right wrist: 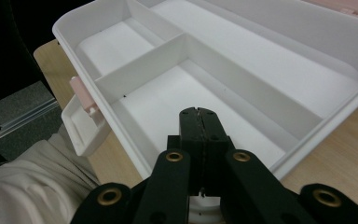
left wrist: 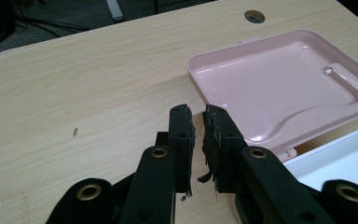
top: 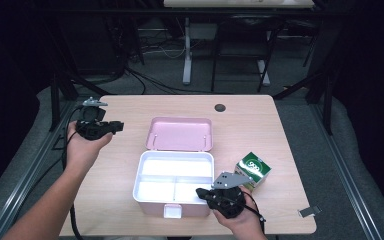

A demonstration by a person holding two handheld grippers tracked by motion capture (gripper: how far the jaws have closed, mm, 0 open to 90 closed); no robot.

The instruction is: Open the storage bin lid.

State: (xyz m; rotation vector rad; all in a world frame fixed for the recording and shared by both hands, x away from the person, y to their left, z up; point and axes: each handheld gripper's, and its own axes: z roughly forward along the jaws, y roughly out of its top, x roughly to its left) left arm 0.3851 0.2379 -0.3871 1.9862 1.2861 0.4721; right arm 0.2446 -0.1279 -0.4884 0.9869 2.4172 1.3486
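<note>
Fingers of the left gripper stand slightly parted and empty at frame left; the right gripper is closed, empty, over the open white box at centre. Pressing its rim could tip it.

A light wooden table fills the frame's middle. On it lie an open white box with pink lid, centre, a green carton lower right, and a small metal clip near the bottom-right corner.

Glossy pink plastic lid (smooth), matt white box, pale woodgrain table.
</note>
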